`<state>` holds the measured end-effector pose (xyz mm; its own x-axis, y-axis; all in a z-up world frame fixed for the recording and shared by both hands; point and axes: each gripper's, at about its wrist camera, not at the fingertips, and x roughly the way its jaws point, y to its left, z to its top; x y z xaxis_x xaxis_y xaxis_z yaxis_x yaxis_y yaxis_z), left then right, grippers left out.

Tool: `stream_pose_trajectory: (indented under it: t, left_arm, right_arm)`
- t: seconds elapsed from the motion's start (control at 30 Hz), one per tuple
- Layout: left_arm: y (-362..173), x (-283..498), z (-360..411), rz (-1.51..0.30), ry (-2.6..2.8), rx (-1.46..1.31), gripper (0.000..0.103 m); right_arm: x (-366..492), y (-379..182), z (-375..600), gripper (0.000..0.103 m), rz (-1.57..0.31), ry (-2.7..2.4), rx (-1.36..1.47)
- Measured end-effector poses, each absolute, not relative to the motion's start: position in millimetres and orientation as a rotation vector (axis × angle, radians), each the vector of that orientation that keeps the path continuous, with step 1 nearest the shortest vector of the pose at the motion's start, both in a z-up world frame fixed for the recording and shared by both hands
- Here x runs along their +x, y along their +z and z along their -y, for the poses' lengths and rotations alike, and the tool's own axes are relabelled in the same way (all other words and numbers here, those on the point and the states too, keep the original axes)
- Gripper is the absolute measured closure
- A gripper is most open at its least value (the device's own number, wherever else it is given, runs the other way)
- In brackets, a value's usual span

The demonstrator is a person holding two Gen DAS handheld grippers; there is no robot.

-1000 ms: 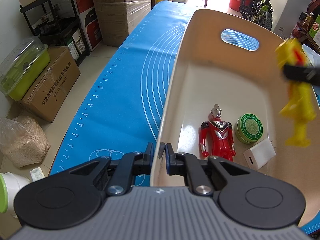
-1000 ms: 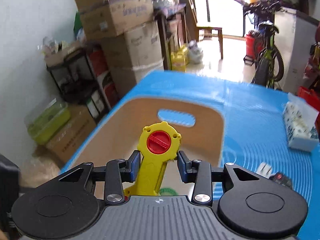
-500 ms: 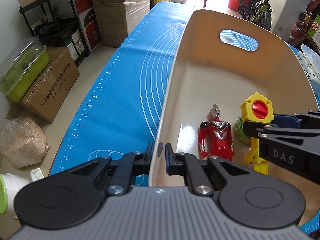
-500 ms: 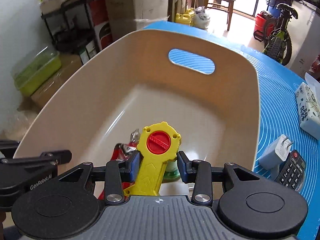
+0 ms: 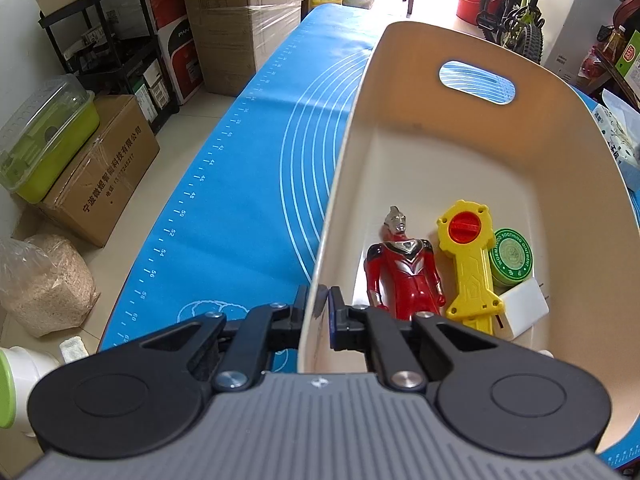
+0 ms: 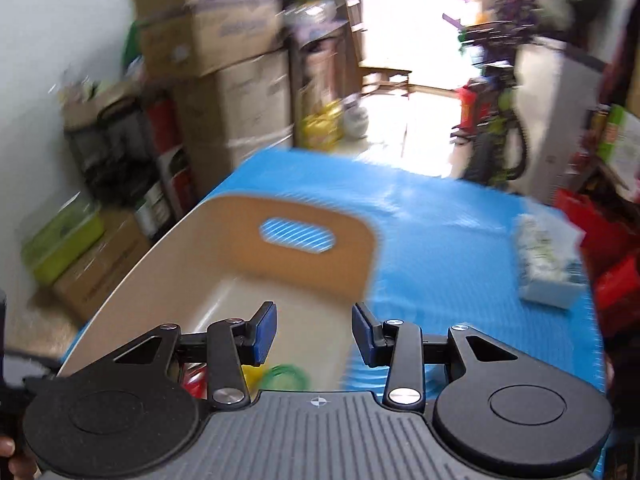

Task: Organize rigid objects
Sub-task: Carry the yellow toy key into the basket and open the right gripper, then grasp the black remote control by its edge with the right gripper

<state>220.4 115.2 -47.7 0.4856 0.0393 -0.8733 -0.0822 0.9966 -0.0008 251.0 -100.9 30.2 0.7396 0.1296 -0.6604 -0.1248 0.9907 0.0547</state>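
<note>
Released, yellow toy (image 5: 468, 264) lies in bin (image 5: 340, 200); right tongs (image 6: 314, 334) spread empty, left tongs (image 5: 319, 304) pinching its rim.

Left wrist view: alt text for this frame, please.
The left gripper is shut on the near wall of a cream bin on a blue mat. Inside lie a red figure, yellow toy, green tin and white charger.

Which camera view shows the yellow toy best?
The left wrist view: there the yellow toy lies sharp and nearly whole in the bin, between the red figure and the green tin. The right wrist view is blurred and shows only a yellow scrap behind the gripper.
</note>
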Motion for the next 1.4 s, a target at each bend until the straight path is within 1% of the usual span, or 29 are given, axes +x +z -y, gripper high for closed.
stream_pose_trajectory:
  t: [0.07, 0.1, 0.13, 0.17, 0.4, 0.6, 0.63, 0.67, 1.0, 1.03, 1.1, 1.17, 1.27, 1.3, 1.37, 1.4]
  left_arm:
    - [-48, 220, -115, -1.062, 0.074, -0.046, 0.093]
    - [-48, 220, -115, -1.062, 0.074, -0.046, 0.093]
    - [-48, 220, -115, -1.062, 0.074, -0.047, 0.093]
    - [-49, 220, -115, -1.062, 0.074, -0.049, 0.093]
    - [-49, 219, -116, -1.064, 0.07, -0.054, 0.093]
    - [-49, 219, -116, -1.064, 0.069, -0.051, 0.093]
    - [-50, 219, -115, -1.064, 0.069, -0.052, 0.093]
    - [-49, 219, -115, -1.064, 0.069, -0.051, 0.093]
    - [-49, 219, -115, -1.061, 0.064, -0.058, 0.094]
    - [-48, 219, -115, -1.061, 0.063, -0.061, 0.094]
    - [-48, 219, -117, -1.059, 0.062, -0.066, 0.094]
    - [-48, 219, -118, -1.059, 0.062, -0.065, 0.094]
    - [-47, 218, -118, -1.059, 0.062, -0.066, 0.094]
    - [-47, 218, -118, -1.059, 0.062, -0.065, 0.094]
    - [-47, 218, -118, -1.059, 0.062, -0.065, 0.094]
    - [-47, 218, -118, -1.059, 0.063, -0.064, 0.094]
  right_arm:
    - [252, 31, 122, 0.052, -0.714, 0.076, 0.016]
    - [253, 29, 135, 0.049, -0.723, 0.042, 0.017]
    - [253, 25, 147, 0.043, -0.738, 0.003, 0.021]
    - [255, 20, 156, 0.042, -0.756, -0.035, 0.028]
    - [265, -37, 205, 0.042, -0.932, -0.17, 0.101]
    - [280, -84, 208, 0.041, -1.035, -0.207, 0.16]
    - [281, -90, 207, 0.038, -1.041, -0.212, 0.165]
    - [281, -92, 206, 0.032, -1.021, -0.217, 0.174]
    - [286, -112, 198, 0.026, -1.079, -0.246, 0.167]
    - [287, -115, 198, 0.023, -1.081, -0.24, 0.167]
    - [287, -118, 189, 0.02, -1.068, -0.232, 0.135]
    - [286, -118, 183, 0.019, -1.05, -0.244, 0.102]
    - [286, -118, 188, 0.019, -1.041, -0.246, 0.149]
    - [286, -118, 189, 0.02, -1.04, -0.253, 0.155]
    - [286, -117, 188, 0.026, -1.044, -0.251, 0.148]
    - [286, -116, 187, 0.026, -1.047, -0.245, 0.14]
